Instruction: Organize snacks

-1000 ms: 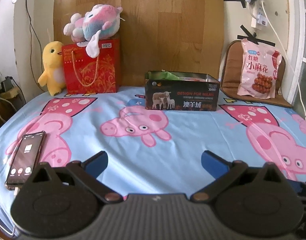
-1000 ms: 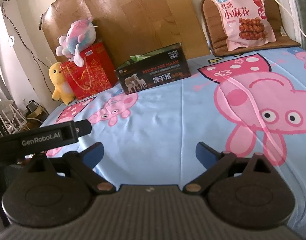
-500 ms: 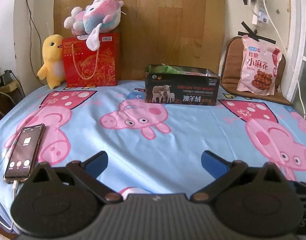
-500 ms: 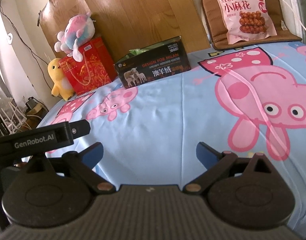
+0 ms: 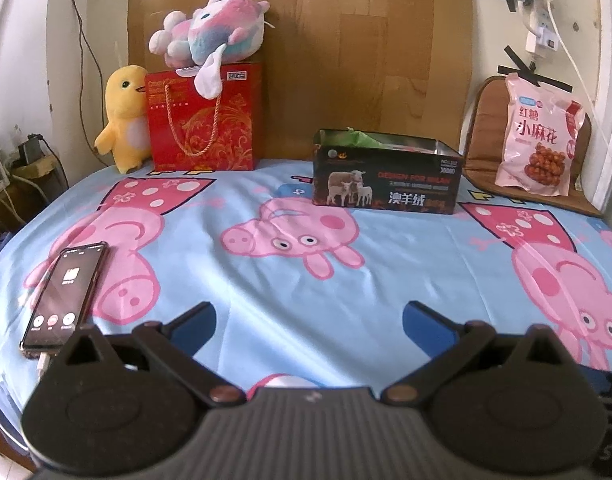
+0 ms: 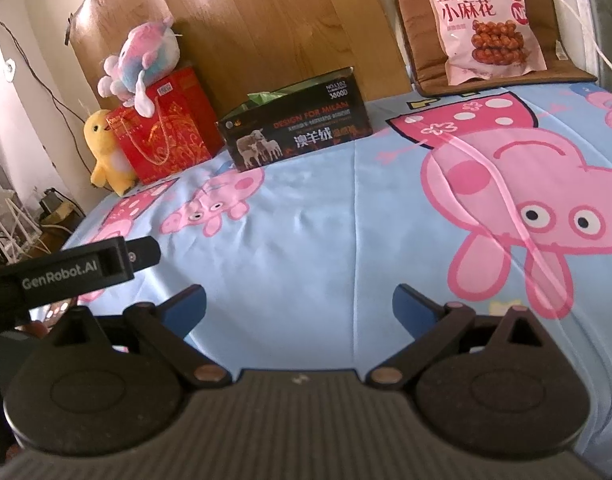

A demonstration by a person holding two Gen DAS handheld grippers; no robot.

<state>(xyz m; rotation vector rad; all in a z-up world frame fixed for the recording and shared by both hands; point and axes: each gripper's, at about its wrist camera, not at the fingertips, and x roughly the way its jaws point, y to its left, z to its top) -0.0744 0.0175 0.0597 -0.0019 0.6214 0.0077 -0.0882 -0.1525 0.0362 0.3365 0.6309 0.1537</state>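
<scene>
The pink snack bag point(image 6: 488, 20) leans upright against the brown cushion point(image 6: 422, 56) at the upper right of both views, far beyond both empty, spread-jawed grippers, with the right gripper point(image 6: 299, 306) seemingly nearer than the left gripper point(image 5: 308, 322).

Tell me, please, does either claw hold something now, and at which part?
Nothing is held. The left claw and the right claw are both open above the bedsheet, with only cloth between their fingers.
</scene>
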